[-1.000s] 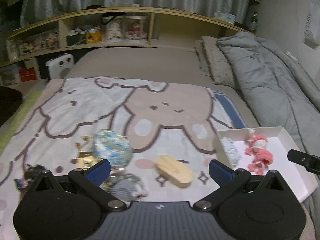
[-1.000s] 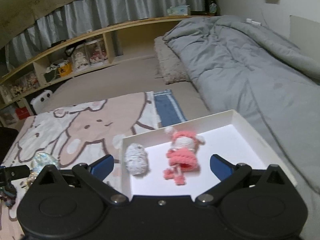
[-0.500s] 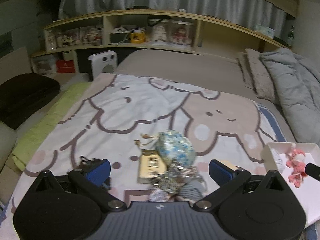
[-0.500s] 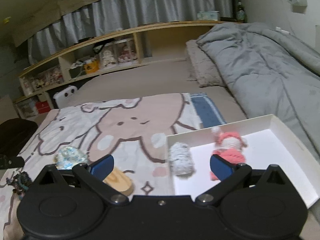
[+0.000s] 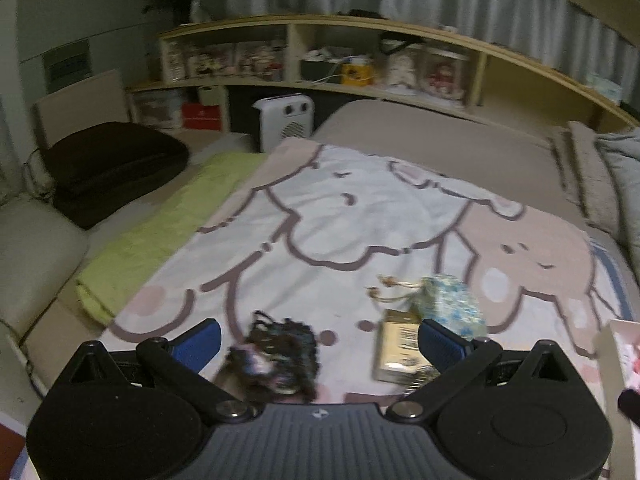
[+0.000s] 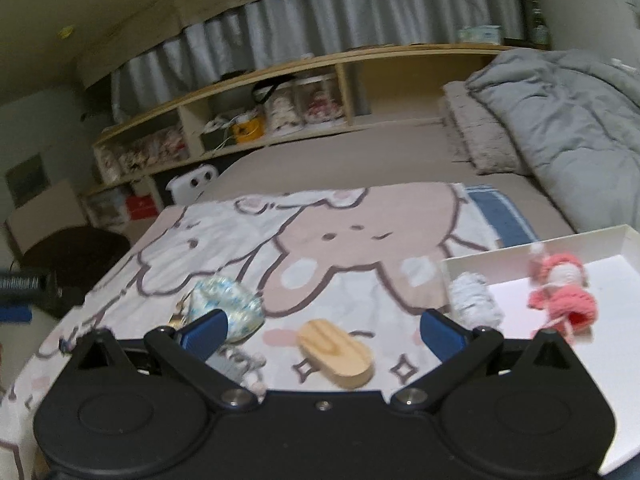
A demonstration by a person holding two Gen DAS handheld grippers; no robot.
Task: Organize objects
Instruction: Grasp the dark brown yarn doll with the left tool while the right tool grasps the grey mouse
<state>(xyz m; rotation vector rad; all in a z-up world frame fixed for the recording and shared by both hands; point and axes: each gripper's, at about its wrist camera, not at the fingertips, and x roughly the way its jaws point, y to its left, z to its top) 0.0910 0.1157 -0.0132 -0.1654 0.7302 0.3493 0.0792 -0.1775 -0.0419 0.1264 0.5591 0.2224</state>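
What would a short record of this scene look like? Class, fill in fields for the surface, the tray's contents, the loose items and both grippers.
surface: cartoon blanket on a bed
tray: white, at the right; holds pink doll and grey yarn bundle
loose items: floral pouch, wooden piece, small box, dark tangle
left gripper: open, dark tangle between its fingers
right gripper: open, wooden piece between its fingers

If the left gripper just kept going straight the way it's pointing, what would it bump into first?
Most likely the dark tangled bundle lying on the cartoon blanket, between the open left gripper fingers. The picture is blurred, so depth is uncertain.
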